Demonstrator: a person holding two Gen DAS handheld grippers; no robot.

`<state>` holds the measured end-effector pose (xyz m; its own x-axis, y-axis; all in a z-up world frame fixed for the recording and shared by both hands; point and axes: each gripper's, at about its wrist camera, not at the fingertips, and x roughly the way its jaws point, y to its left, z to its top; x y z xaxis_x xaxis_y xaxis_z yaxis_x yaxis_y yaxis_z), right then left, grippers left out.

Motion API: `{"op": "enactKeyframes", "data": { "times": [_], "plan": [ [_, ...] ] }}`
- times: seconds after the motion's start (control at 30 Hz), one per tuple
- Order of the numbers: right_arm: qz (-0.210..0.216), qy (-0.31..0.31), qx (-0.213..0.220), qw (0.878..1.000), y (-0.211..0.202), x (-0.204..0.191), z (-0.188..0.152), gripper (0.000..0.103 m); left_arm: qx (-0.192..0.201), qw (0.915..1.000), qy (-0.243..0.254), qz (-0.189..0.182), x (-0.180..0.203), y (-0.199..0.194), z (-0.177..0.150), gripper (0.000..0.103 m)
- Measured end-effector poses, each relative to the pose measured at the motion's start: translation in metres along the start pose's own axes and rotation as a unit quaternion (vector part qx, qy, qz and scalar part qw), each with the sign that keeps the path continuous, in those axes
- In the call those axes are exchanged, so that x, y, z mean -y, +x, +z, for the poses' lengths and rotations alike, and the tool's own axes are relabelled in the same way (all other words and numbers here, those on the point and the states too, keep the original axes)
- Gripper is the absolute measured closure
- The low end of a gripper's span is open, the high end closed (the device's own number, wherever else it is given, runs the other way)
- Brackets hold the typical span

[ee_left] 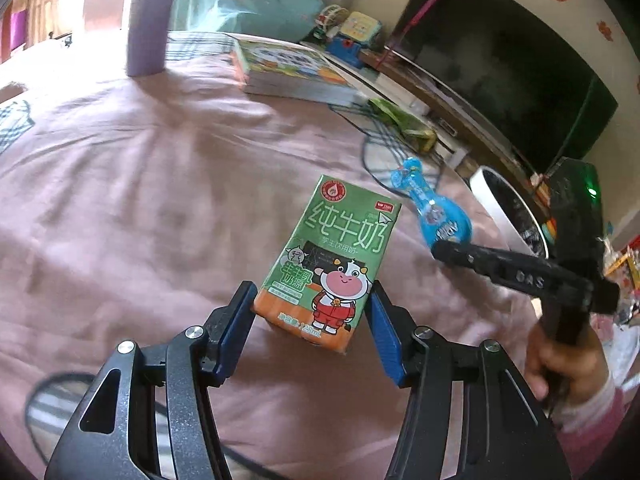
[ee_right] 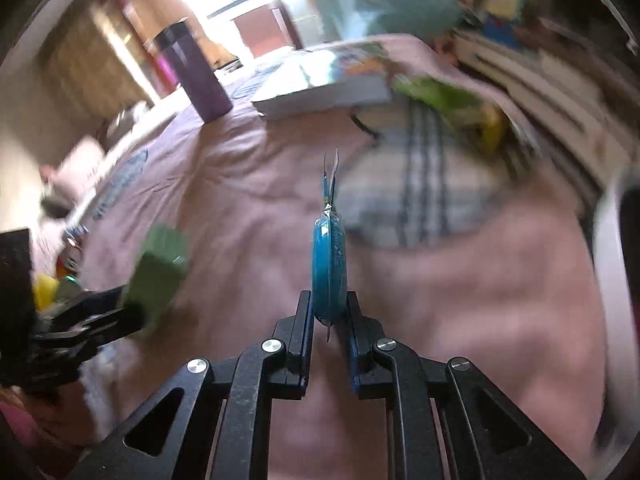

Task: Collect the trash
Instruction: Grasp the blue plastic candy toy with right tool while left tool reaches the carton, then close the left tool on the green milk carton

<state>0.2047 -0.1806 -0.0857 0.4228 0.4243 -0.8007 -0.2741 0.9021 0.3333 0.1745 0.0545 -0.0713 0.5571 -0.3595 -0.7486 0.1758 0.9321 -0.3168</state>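
A green milk carton (ee_left: 340, 256) with a cartoon cow sits between the blue pads of my left gripper (ee_left: 310, 308), held over the pink bedspread (ee_left: 140, 200); the pads touch its lower sides. In the right wrist view the carton (ee_right: 160, 272) is a blurred green block in the left gripper (ee_right: 100, 320). My right gripper (ee_right: 328, 312) is shut on a blue plastic wrapper (ee_right: 329, 264), held edge-on above the bedspread. In the left wrist view the wrapper (ee_left: 430, 208) hangs from the right gripper (ee_left: 444, 246) near a white bin (ee_left: 504, 208).
A purple tumbler (ee_left: 150, 20) stands at the far side of the bed. A stack of picture books (ee_left: 288, 72) lies beside it. A green and yellow wrapper (ee_left: 404, 124) lies at the bed's edge. A dark TV (ee_left: 500, 68) stands behind on a low cabinet.
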Motion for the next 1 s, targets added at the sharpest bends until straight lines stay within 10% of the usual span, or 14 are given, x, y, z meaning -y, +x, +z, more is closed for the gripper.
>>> {"op": "enactKeyframes", "data": {
  "times": [0.63, 0.83, 1.0],
  "plan": [
    [0.0, 0.021, 0.057, 0.998, -0.016, 0.003, -0.019, 0.061, -0.008, 0.9948, 0.076, 0.067, 0.035, 0.014, 0.006, 0.026],
    [-0.004, 0.035, 0.068, 0.997, -0.02, 0.014, -0.019, 0.077, -0.036, 0.9927, 0.077, 0.086, 0.051, 0.032, -0.003, 0.047],
    [-0.056, 0.009, 0.094, 0.994, -0.035, 0.014, -0.027, 0.088, -0.032, 0.9954, 0.037, 0.083, 0.063, 0.029, -0.01, 0.045]
  ]
}}
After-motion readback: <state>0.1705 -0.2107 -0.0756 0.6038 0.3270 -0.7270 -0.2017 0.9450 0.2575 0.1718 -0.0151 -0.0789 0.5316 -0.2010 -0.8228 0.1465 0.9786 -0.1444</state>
